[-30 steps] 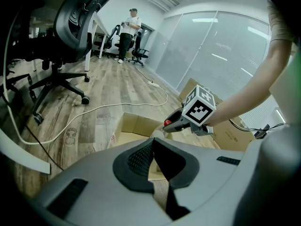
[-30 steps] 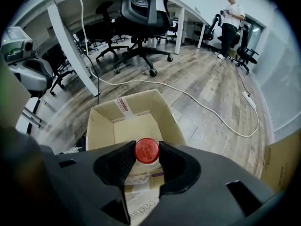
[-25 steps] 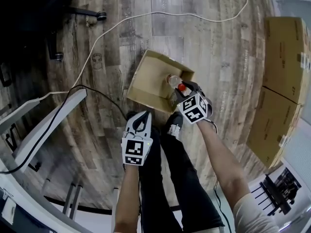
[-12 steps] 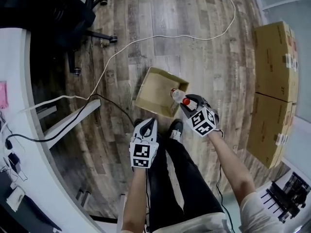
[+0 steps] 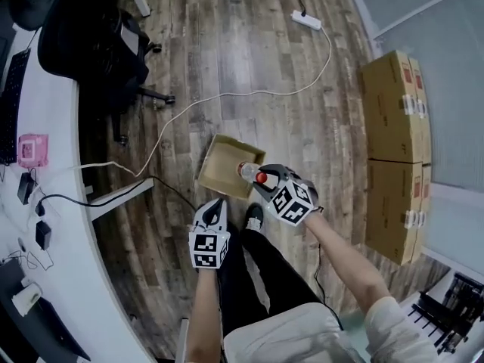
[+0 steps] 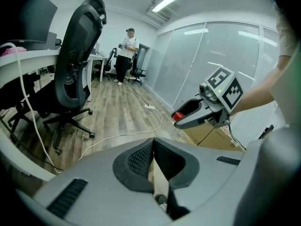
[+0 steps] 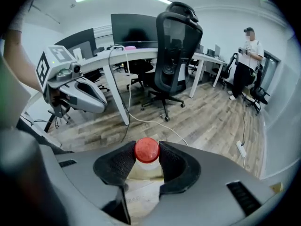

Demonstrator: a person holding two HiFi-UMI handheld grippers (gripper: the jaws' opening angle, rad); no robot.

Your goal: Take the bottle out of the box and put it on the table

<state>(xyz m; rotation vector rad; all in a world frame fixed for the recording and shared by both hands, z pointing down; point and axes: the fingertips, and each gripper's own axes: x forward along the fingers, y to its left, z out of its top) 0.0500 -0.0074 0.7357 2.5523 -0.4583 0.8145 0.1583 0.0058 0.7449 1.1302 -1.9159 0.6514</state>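
Note:
A clear bottle (image 5: 246,172) with a red cap (image 7: 147,149) hangs above the open cardboard box (image 5: 219,169) on the wood floor. My right gripper (image 5: 262,180) is shut on the bottle's neck, its black pads (image 7: 117,166) pressing just below the cap. The left gripper view shows the same hold from the side, cap (image 6: 177,116) at the fingertips. My left gripper (image 5: 215,205) sits beside it to the left, its jaws shut with nothing between them (image 6: 153,160). The white curved table (image 5: 57,225) runs along the left edge.
A black office chair (image 5: 98,44) stands by the table. A white cable (image 5: 227,97) runs across the floor to a power strip (image 5: 306,20). Stacked cardboard cartons (image 5: 393,112) stand at the right. A person (image 7: 247,62) stands far off.
Both grippers have risen well above the floor. The bottle has come up out of the box with the right gripper, and the box now lies farther below.

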